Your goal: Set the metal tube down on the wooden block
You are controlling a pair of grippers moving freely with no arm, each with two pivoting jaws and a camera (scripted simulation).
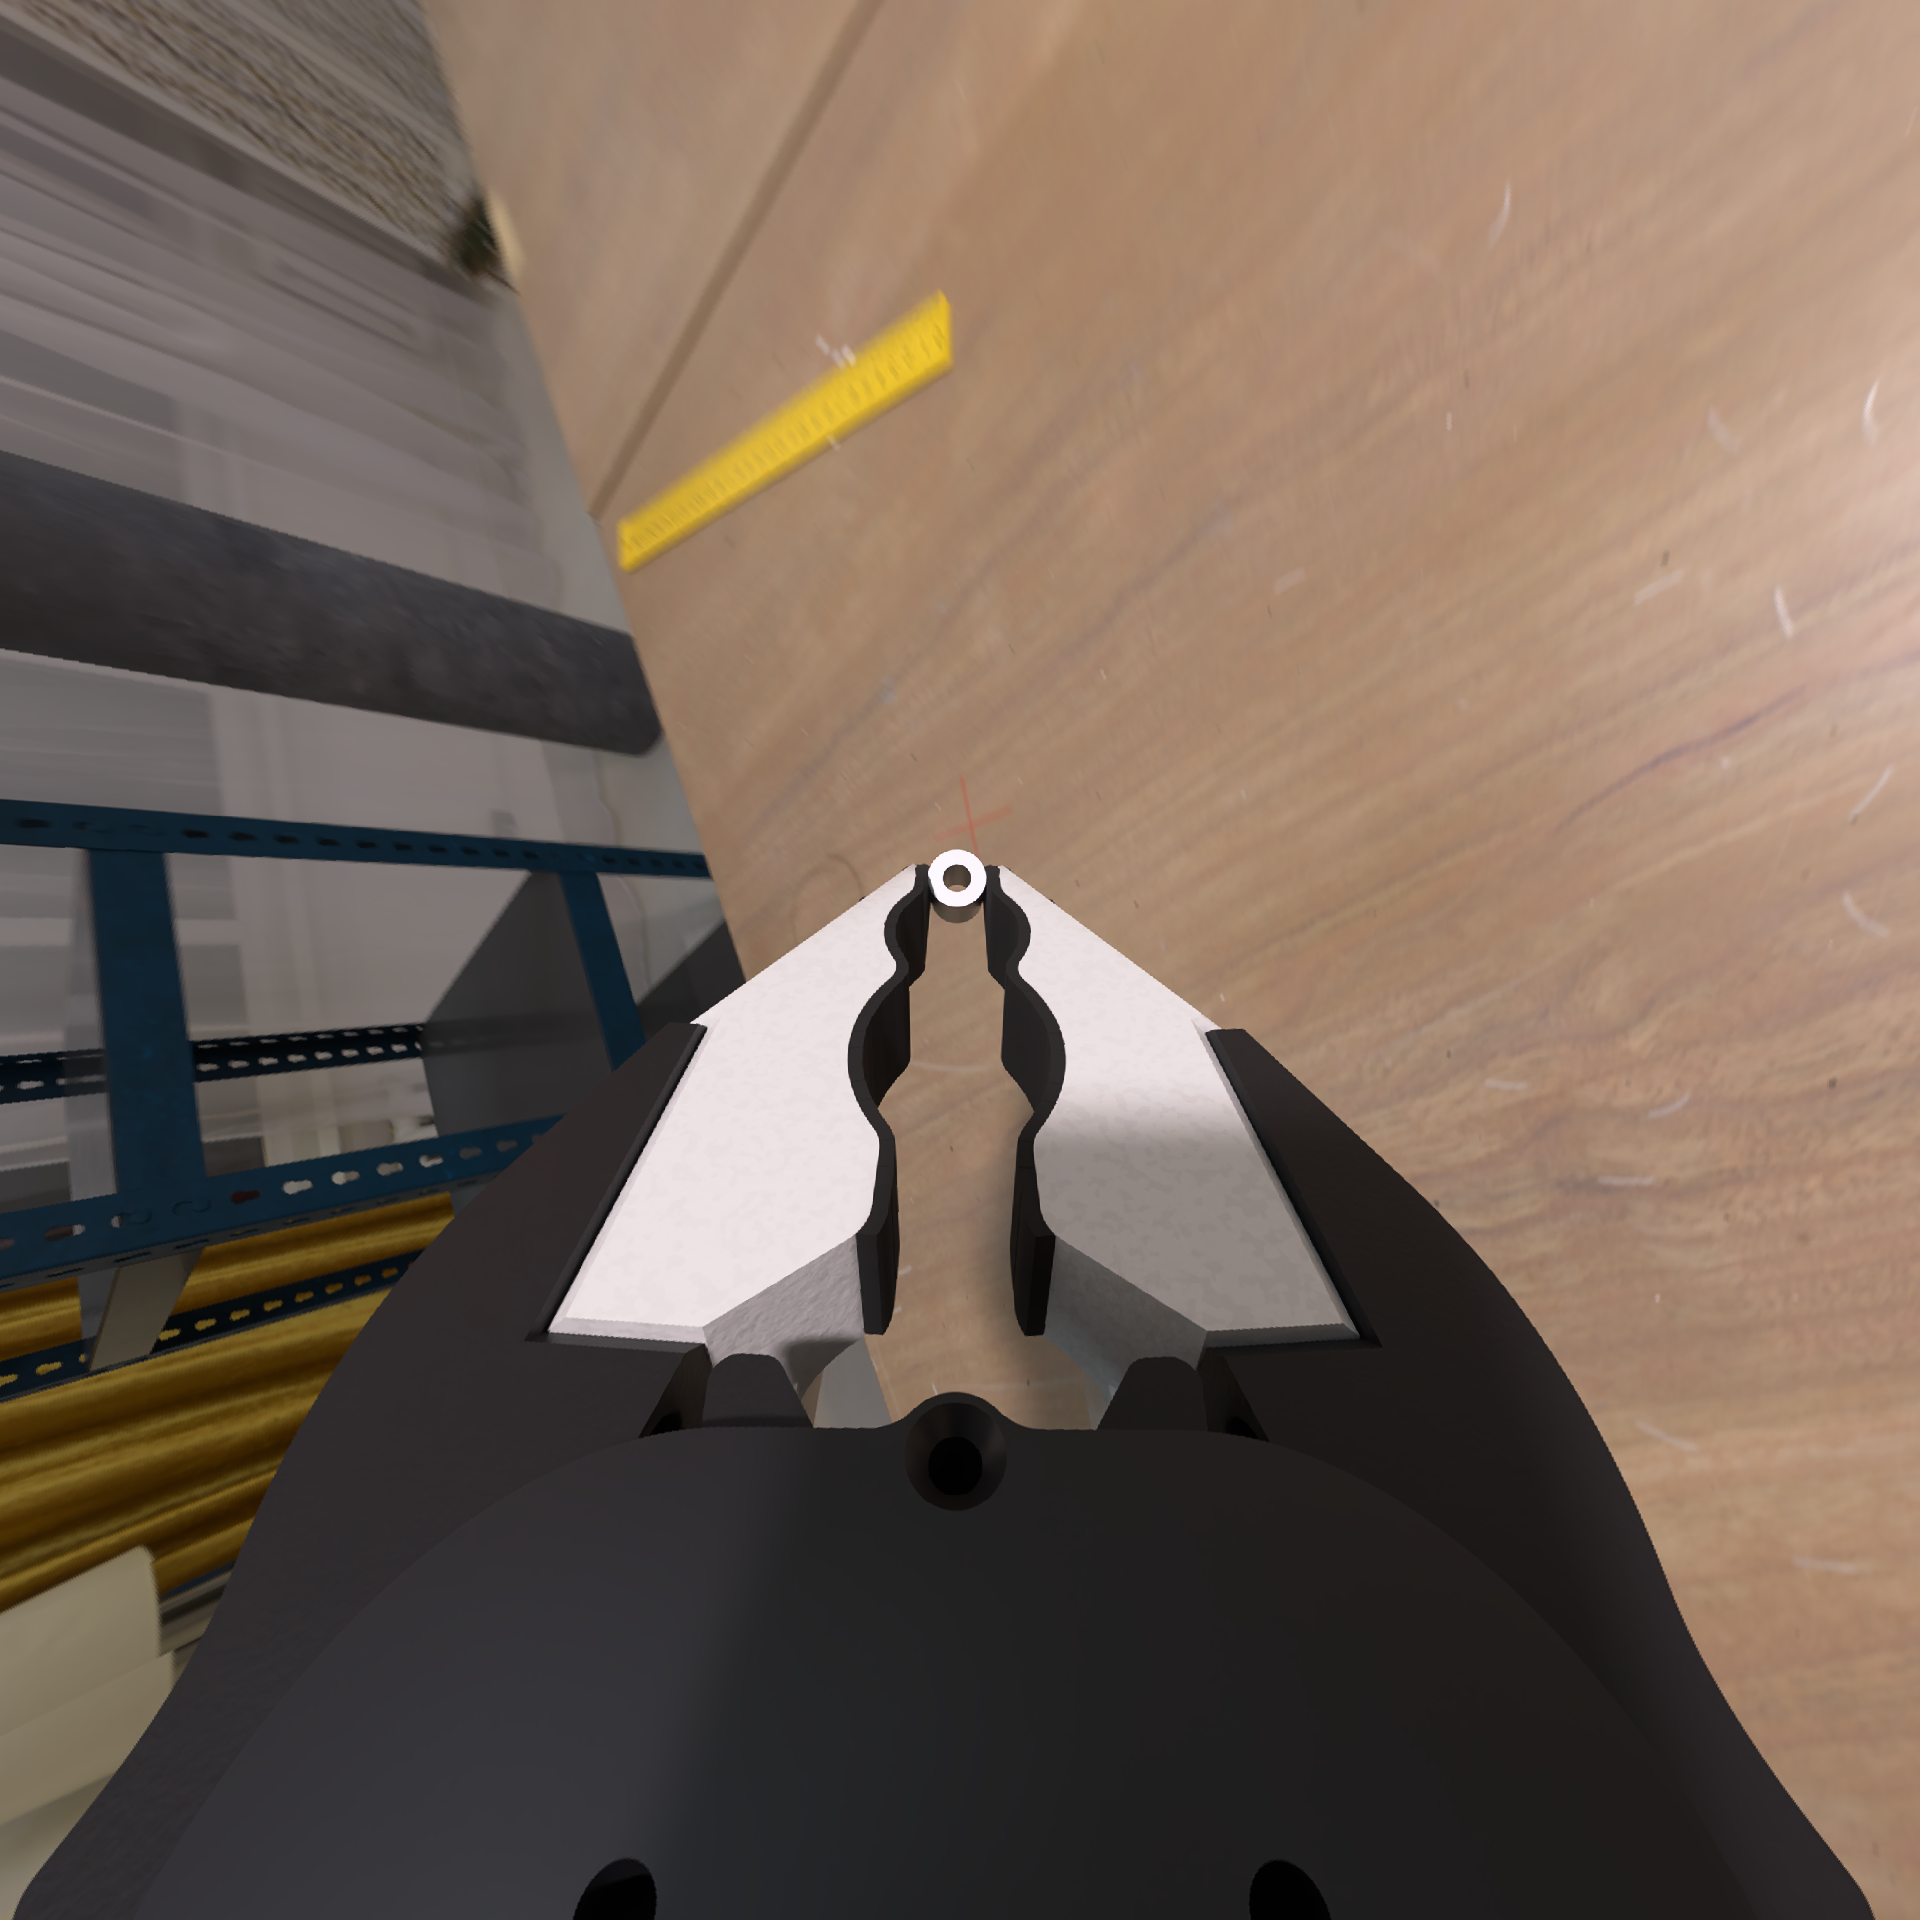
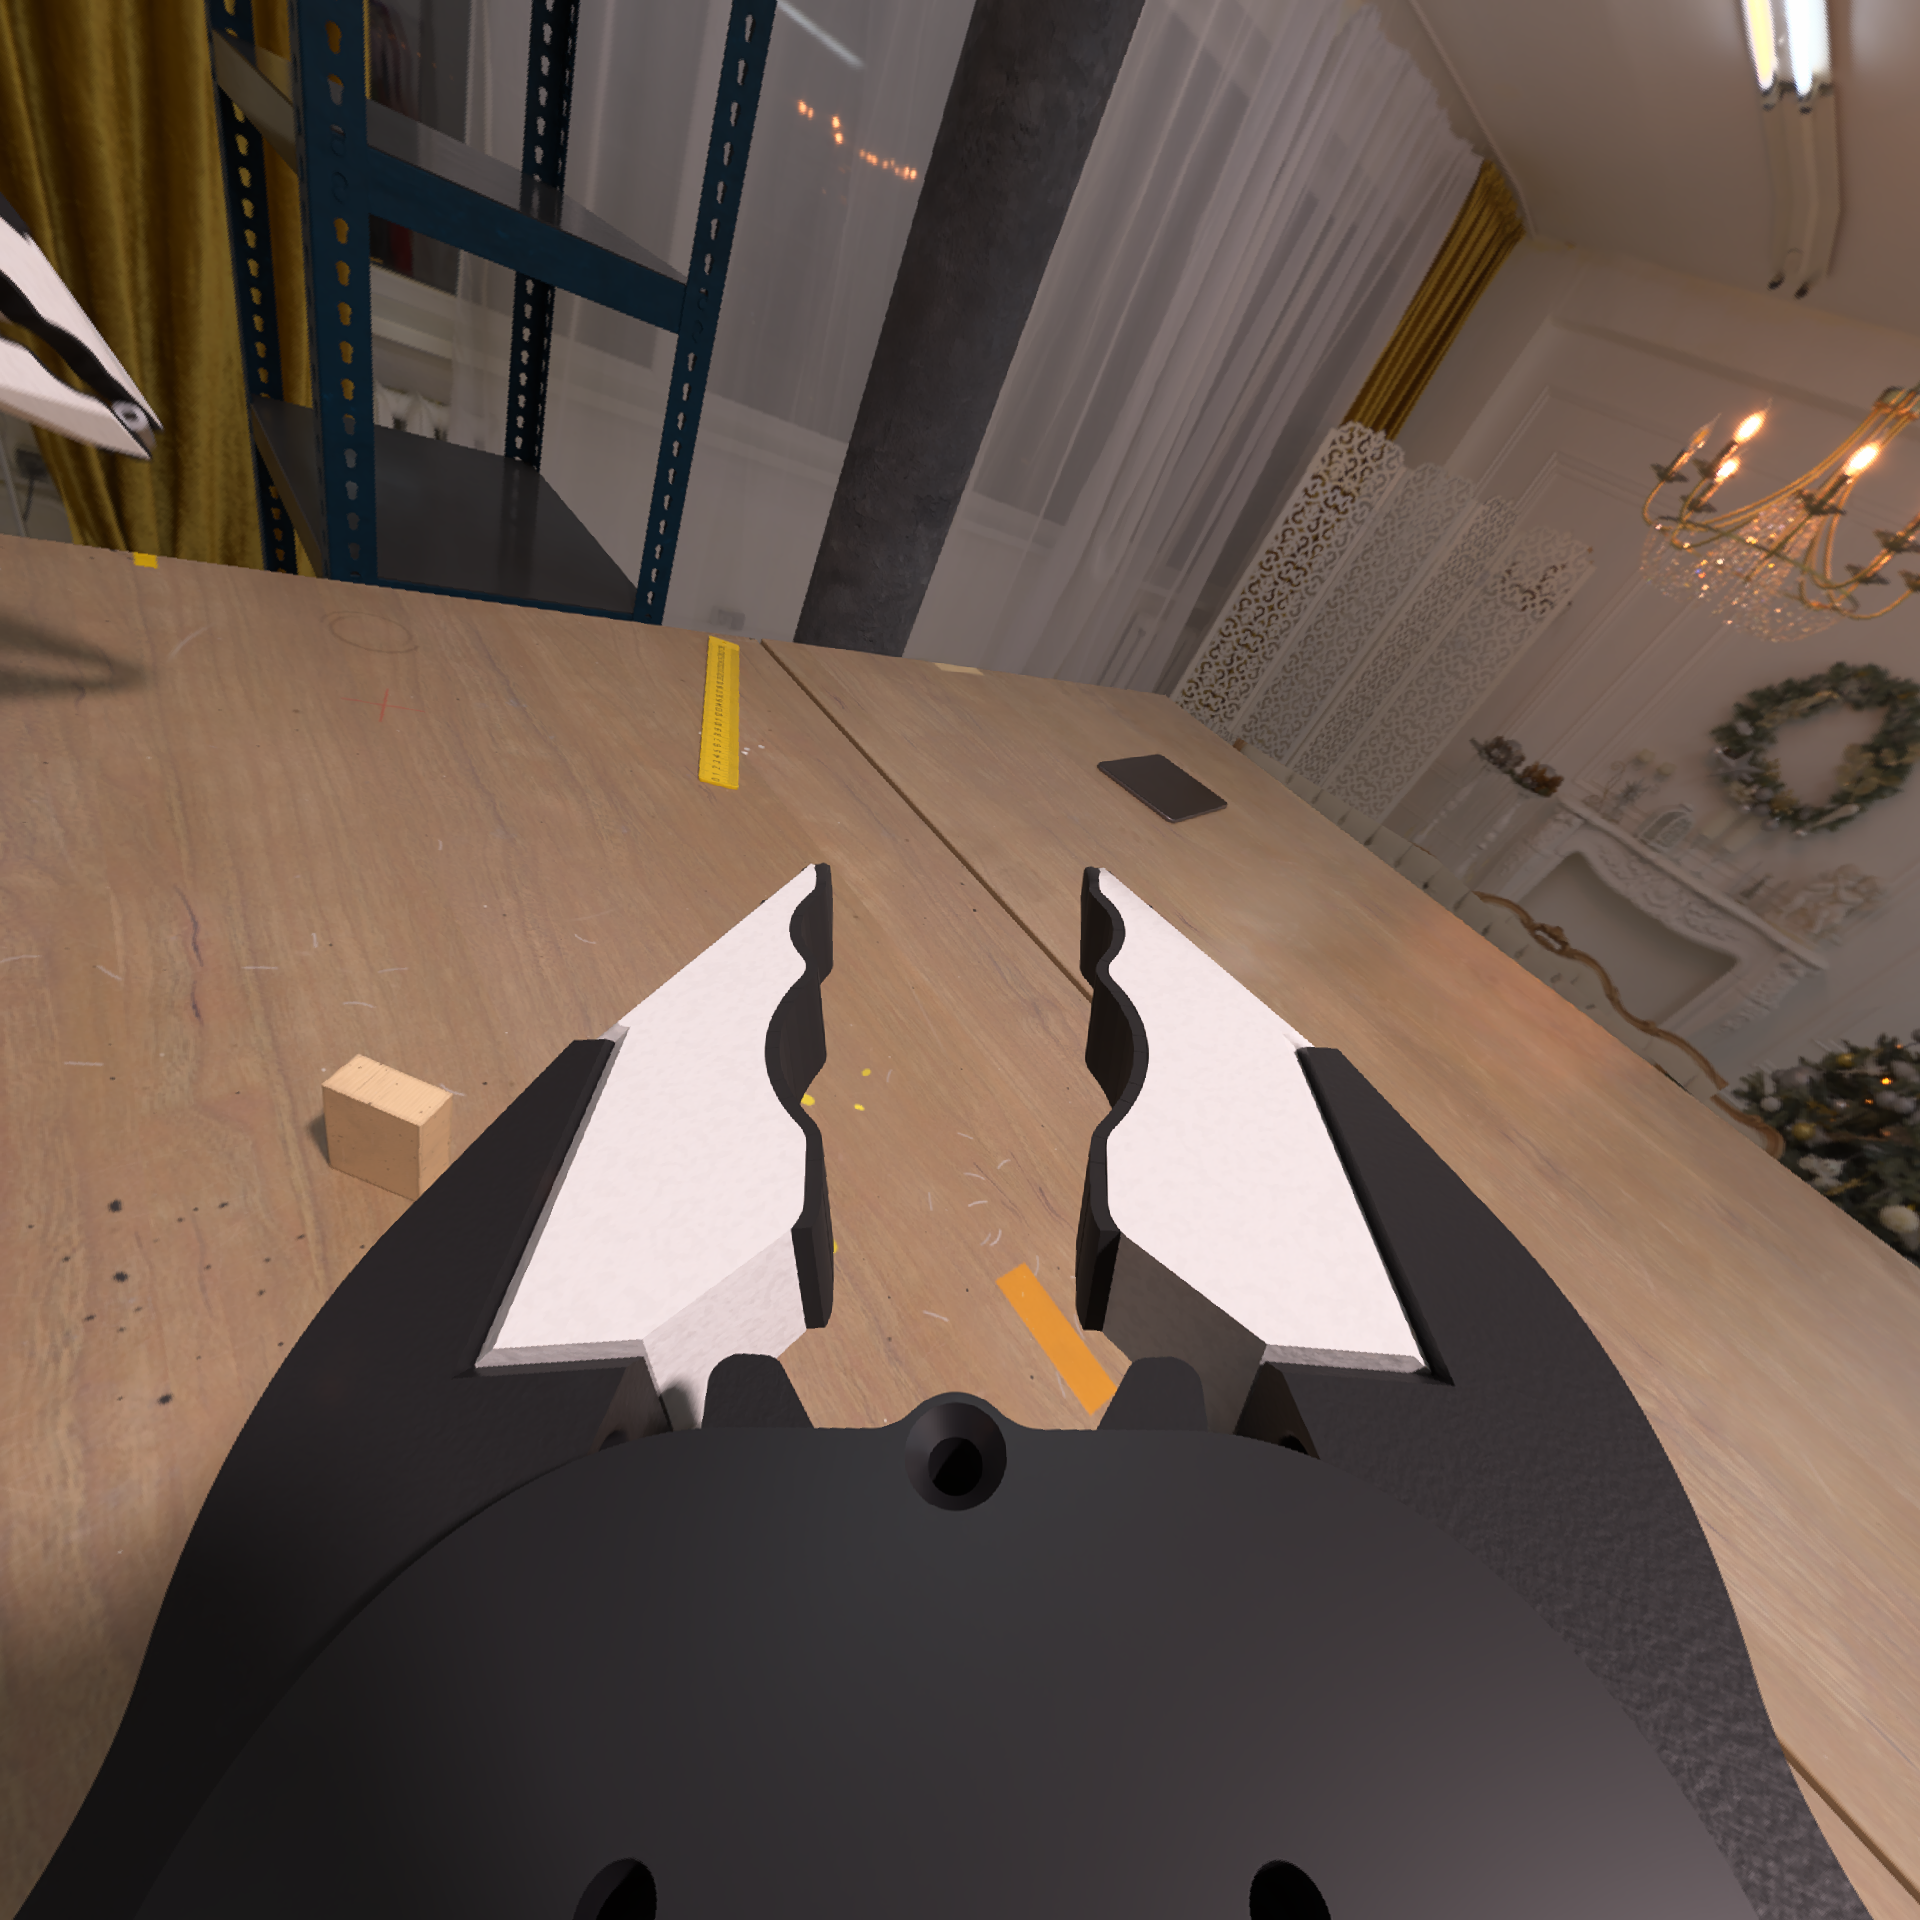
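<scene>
In the left wrist view my left gripper [image 1: 957, 883] is shut on the metal tube [image 1: 957, 878], seen end-on as a small silver ring at the fingertips, held above the wooden table [image 1: 1455, 727]. In the right wrist view the wooden block [image 2: 387, 1122], a pale cube, sits on the table left of my right gripper [image 2: 956, 894], which is open and empty above the table. The left gripper also shows in the right wrist view [image 2: 73, 364] at the far left, high above the table, with the tube's end [image 2: 130, 416] at its tip. The block is not in the left wrist view.
A yellow ruler [image 1: 790, 431] lies on the table, also in the right wrist view [image 2: 719, 712]. A dark flat tablet [image 2: 1162, 787] lies far right. An orange tape strip [image 2: 1055, 1335] lies under the right gripper. A blue metal shelf [image 2: 499, 312] stands behind the table's far edge.
</scene>
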